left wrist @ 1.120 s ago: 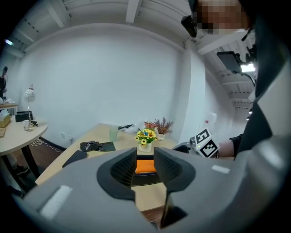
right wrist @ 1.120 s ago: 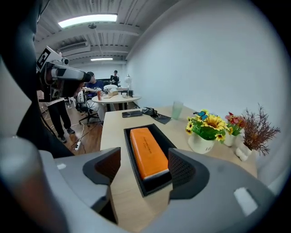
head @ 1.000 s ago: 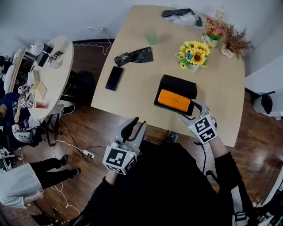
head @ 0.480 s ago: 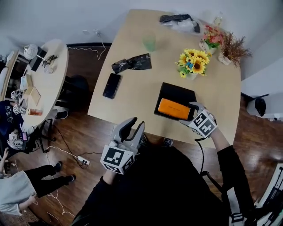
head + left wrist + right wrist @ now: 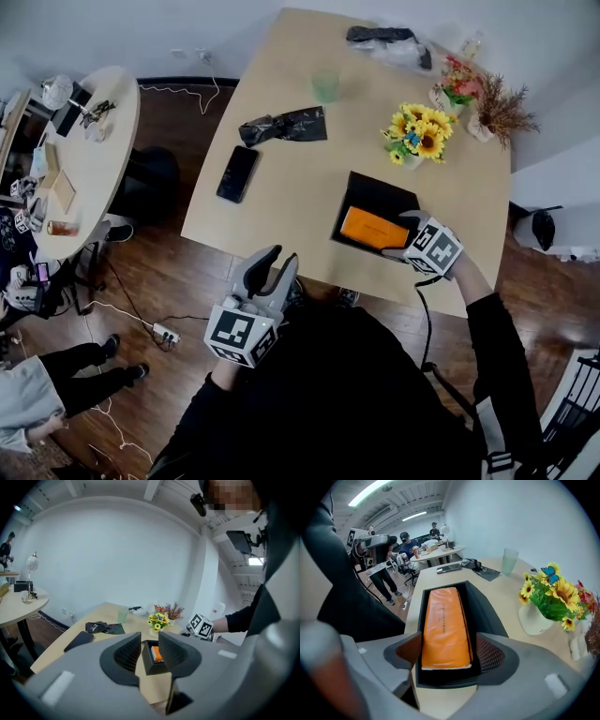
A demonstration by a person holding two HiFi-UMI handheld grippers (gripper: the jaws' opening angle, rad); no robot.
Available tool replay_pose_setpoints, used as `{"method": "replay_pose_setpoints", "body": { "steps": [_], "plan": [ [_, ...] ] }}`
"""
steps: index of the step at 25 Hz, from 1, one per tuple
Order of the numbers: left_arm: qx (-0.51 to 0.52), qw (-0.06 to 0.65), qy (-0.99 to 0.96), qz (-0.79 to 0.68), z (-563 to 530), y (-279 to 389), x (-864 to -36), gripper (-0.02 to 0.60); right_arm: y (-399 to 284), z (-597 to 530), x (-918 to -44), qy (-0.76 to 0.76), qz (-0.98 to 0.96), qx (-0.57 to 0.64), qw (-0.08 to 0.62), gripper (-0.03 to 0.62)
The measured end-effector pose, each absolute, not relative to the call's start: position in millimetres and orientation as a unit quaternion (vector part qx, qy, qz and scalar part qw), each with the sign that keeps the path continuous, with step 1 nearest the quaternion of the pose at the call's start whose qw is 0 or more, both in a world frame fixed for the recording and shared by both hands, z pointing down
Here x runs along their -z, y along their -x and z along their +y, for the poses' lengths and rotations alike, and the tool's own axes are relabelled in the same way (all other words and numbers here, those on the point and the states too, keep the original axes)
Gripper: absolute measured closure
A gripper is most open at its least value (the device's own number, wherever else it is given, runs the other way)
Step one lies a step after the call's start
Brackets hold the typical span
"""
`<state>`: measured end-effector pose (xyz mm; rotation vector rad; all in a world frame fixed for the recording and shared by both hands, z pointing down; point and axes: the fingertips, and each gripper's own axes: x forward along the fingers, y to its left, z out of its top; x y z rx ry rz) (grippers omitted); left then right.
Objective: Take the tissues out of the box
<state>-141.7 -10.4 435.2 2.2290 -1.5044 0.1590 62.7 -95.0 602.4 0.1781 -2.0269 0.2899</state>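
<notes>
Right gripper (image 5: 448,654) jaws wide, just narrowing, astride orange tissue pack (image 5: 443,620); could pinch black box (image 5: 488,605) walls, lifting box. Left gripper (image 5: 149,649) jaws spread, empty.

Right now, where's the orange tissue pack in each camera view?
Head view: orange tissue pack right of centre, inside the black box.
Left gripper view: the pack is small, low centre.
Right gripper view: the pack fills the centre.
Shared landmark: the sunflowers beside the box.
</notes>
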Motion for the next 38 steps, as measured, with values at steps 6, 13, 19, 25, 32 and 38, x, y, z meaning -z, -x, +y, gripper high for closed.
{"method": "replay_pose_setpoints", "body": {
  "steps": [6, 13, 19, 25, 32, 38],
  "plan": [
    [-0.060, 0.227, -0.799, -0.553, -4.6, 153.3, -439.7, 0.485, -60.2, -93.2, -610.1, -0.055, -0.835, -0.126, 0.533, 0.293],
    [-0.064, 0.233, -0.799, -0.551, -1.9, 152.6, -443.2, 0.485, -57.7, -95.7, -621.0, -0.048, -0.817, -0.169, 0.549, 0.275],
    [-0.066, 0.230, -0.804, -0.545, -4.5, 150.2, -442.4, 0.485, -55.6, -91.6, -622.5, -0.049, -0.810, -0.149, 0.566, 0.324],
    [-0.063, 0.220, -0.810, -0.540, -9.1, 154.8, -435.3, 0.485, -56.0, -90.7, -600.8, -0.112, -0.823, -0.066, 0.553, 0.344],
    [-0.064, 0.212, -0.829, -0.513, -16.4, 142.2, -429.7, 0.485, -66.1, -86.5, -539.2, -0.196, -0.852, -0.077, 0.479, 0.338],
    [-0.072, 0.204, -0.855, -0.471, -24.5, 122.1, -428.3, 0.485, -84.5, -81.5, -483.4, -0.297, -0.867, -0.094, 0.388, 0.336]
  ]
}}
